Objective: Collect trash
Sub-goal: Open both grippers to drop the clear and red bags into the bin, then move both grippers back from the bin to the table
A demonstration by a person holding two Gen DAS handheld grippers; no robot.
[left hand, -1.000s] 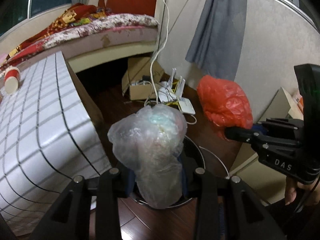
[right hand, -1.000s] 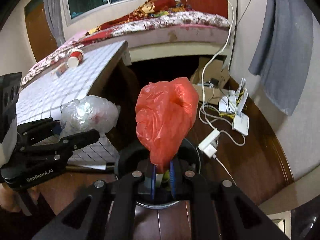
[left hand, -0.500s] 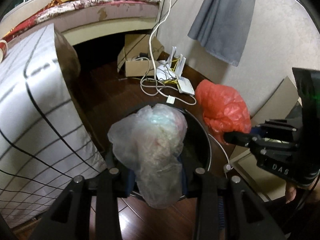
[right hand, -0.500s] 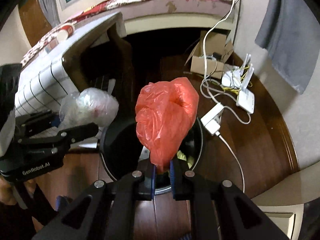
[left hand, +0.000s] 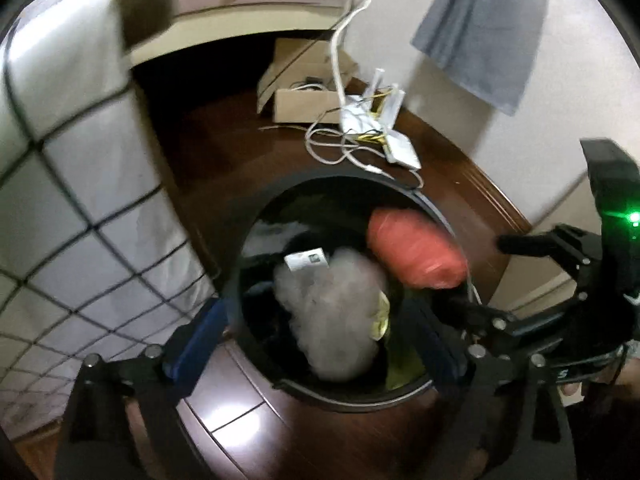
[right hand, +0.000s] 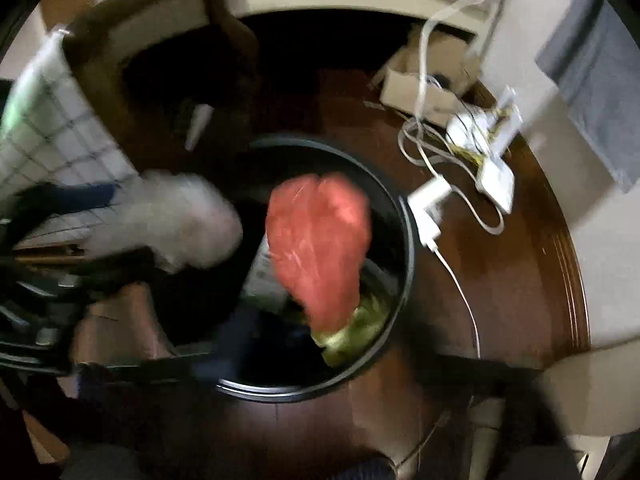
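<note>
Both grippers had been brought over the round black bin [left hand: 400, 394] so that whatever they let go would fall inside, not onto the dark wooden floor [left hand: 248, 168] around it. The left gripper [left hand: 316, 332] had just been opening: its blue-padded fingers [left hand: 200, 332] stood wide, one at each side of the bin's near rim, and the clear bag [left hand: 332, 312] hung blurred between them over the bin's mouth, touching neither pad as far as the blur allowed, so it was judged to be dropping. The right gripper [right hand: 320, 360] had likewise just been opening; its fingers showed only as dark smears at the bin's near rim, spread apart, with the red bag [right hand: 318, 248] free of them above the green and paper scraps in the bin. From the left wrist the red bag [left hand: 416, 252] lay toward the bin's far right rim, beside the clear one. Beyond the bin, a tangle of white cables and a router [left hand: 376, 136] lay on the floor, well clear of the drop.
</note>
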